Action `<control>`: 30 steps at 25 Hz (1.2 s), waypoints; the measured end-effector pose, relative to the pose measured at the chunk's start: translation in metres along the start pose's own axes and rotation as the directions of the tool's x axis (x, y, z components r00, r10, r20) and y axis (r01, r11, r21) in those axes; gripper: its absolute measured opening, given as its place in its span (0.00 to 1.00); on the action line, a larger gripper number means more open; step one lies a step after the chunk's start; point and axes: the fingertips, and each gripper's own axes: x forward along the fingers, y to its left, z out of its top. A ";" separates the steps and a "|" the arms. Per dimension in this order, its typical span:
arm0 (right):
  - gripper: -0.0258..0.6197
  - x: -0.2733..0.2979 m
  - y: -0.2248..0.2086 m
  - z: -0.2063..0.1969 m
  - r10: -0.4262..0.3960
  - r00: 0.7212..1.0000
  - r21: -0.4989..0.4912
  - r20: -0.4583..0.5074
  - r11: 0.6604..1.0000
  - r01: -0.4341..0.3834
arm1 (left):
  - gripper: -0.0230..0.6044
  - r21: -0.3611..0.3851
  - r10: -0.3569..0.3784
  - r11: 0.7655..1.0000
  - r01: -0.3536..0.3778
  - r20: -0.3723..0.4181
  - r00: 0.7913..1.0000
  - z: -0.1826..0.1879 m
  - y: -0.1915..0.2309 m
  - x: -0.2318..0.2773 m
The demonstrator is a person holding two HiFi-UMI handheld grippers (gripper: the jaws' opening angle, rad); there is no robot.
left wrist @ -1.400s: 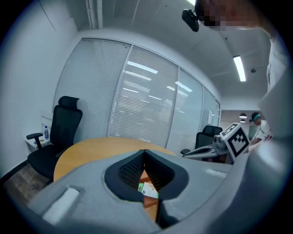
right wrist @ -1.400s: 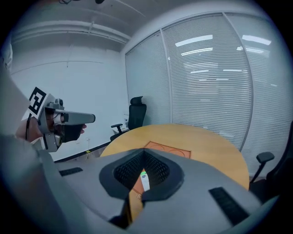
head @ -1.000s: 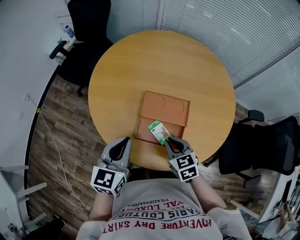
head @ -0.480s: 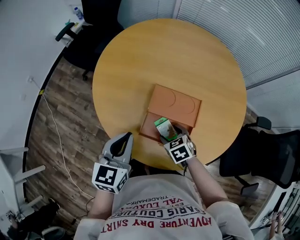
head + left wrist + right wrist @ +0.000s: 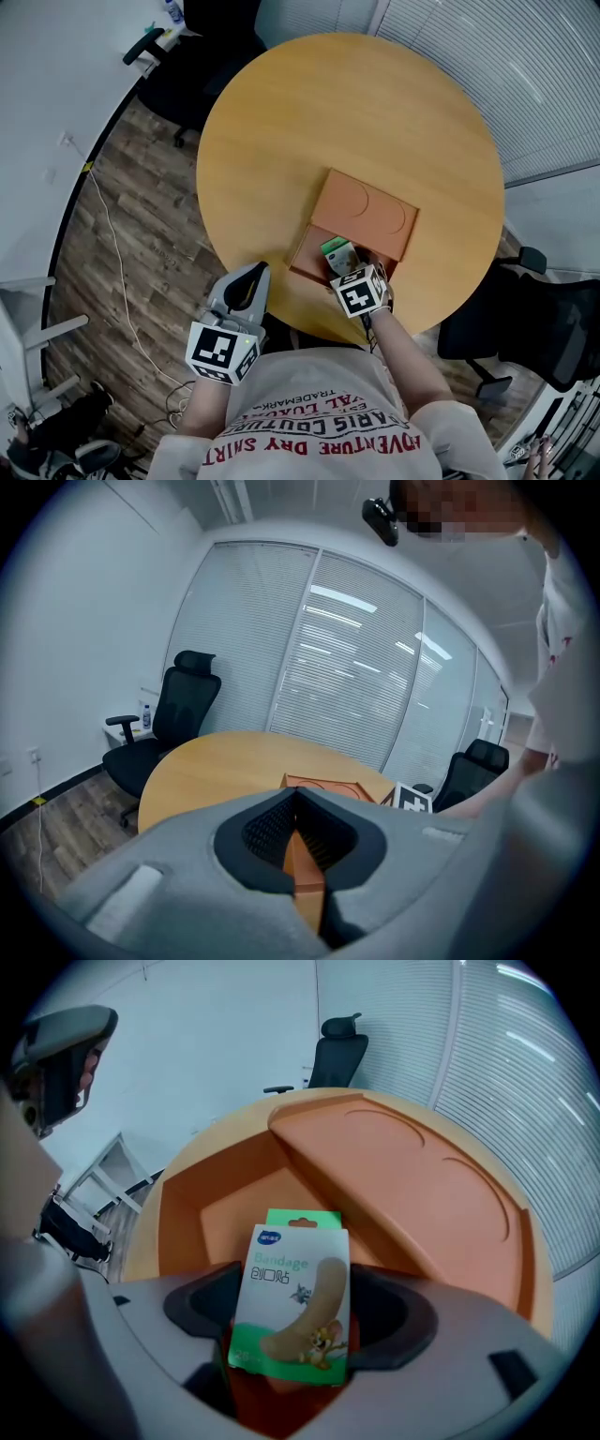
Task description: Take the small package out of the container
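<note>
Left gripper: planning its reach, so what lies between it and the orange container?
Only bare tabletop separates the left gripper from the orange container, as the head view shows.

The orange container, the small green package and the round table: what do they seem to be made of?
Orange container: probably moulded plastic, matte. It has one even colour, rounded corners and curved lines pressed into its lid.
Small package: thin printed card, slightly glossy, with flat faces, sharp edges and a bandage picture.
Round table: wood or wood-look laminate, smooth. Which of the two cannot be told.
</note>
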 end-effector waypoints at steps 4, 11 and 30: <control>0.62 0.000 0.000 0.000 0.000 1.000 -0.005 0.014 1.000 0.000 | 0.05 -0.008 0.005 1.000 -0.004 0.007 1.000 0.000 0.003 -0.001; 0.59 -0.003 0.003 -0.001 0.015 1.000 -0.023 0.023 1.000 -0.015 | 0.05 -0.018 -0.002 1.000 0.002 0.009 1.000 -0.002 0.000 -0.011; 0.59 -0.069 0.011 -0.002 -0.091 0.994 -0.215 0.057 0.971 0.101 | 0.06 0.042 -0.075 0.996 0.074 0.021 0.997 0.006 -0.022 -0.026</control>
